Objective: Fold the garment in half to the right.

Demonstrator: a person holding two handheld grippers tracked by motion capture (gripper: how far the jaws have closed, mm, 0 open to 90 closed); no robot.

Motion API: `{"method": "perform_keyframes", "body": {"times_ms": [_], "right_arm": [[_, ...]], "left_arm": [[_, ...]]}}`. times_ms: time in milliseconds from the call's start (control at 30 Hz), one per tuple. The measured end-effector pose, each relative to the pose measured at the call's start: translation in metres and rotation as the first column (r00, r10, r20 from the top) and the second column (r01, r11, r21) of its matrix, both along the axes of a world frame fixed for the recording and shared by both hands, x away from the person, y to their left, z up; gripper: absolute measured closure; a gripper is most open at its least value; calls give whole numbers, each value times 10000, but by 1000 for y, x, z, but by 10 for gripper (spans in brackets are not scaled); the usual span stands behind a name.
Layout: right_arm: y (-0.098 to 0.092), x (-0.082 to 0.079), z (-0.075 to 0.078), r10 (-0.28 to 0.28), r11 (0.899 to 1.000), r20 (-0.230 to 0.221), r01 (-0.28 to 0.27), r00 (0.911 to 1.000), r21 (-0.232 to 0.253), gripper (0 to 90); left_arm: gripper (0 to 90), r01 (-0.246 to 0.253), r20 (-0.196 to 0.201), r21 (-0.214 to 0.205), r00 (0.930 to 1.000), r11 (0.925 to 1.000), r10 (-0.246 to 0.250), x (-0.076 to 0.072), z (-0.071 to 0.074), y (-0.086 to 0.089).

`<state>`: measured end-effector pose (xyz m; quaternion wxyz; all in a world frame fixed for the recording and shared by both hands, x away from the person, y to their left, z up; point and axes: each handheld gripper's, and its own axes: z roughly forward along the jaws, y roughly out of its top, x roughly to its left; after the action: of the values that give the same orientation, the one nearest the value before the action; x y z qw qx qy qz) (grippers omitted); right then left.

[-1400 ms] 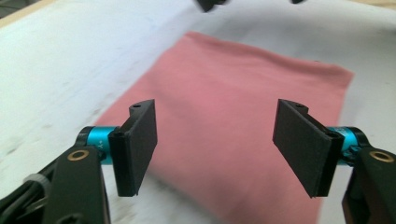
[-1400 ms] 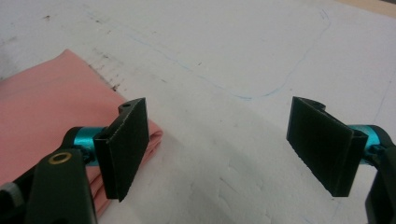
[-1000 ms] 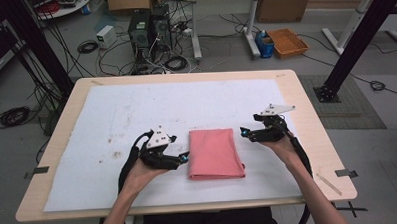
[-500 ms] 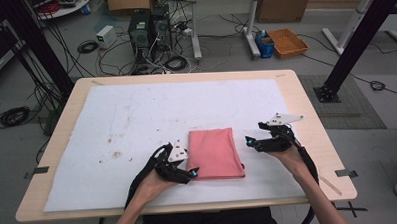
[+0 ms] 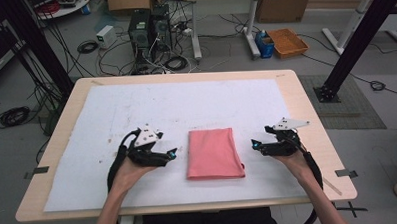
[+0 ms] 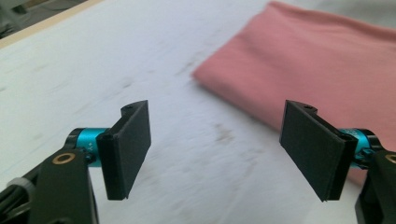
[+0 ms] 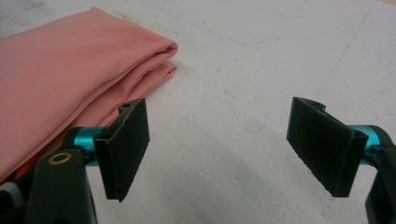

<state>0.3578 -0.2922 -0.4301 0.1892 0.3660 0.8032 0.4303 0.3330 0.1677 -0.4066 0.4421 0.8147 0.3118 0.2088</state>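
Cables, computer towers and an orange tray crowd the floor beyond the tabletop, whose wooden surface is mostly covered by a white sheet marked with faint smudges. At the left, the left gripper rests in the person's left hand just above the sheet, its jaws spread wide with nothing between them. In the left gripper view, a corner of the folded pink cloth lies ahead of the jaws and toward their right side, close but apart. The cloth lies flat between the two grippers, folded into a neat rectangle. At the right, the right gripper is held in the right hand, its jaws likewise spread and holding nothing. In the right gripper view, the cloth's folded edge sits ahead and to the left of the jaws, passing just behind the left one.
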Motion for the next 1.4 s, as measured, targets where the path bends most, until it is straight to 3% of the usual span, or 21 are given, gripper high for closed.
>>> {"method": "perform_keyframes", "body": {"times_ms": [167, 333, 533, 867, 1400], "right_arm": [[-1, -1, -3, -146, 9999, 36, 146, 9999, -13, 210], [-1, -1, -1, -88, 9999, 85, 87, 9999, 110, 210], [-1, 2, -2, -170, 9998, 51, 169, 9998, 131, 210], [3, 3, -5, -67, 10000, -13, 67, 10000, 18, 210], [0, 2, -6, -220, 9997, 30, 220, 9998, -83, 210]], "left_arm": [[215, -996, -35, -143, 9950, 9949, 995, 7, -2, 38], [212, -2058, -75, -651, 9786, 9764, 2058, 9, -4, 76], [210, -2692, -306, -1121, 9631, 9565, 2675, 6, -11, 101], [210, -2561, -342, -917, 9666, 9623, 2539, 5, -13, 100], [210, -2733, -542, -802, 9615, 9586, 2696, 7, -17, 100]]}}
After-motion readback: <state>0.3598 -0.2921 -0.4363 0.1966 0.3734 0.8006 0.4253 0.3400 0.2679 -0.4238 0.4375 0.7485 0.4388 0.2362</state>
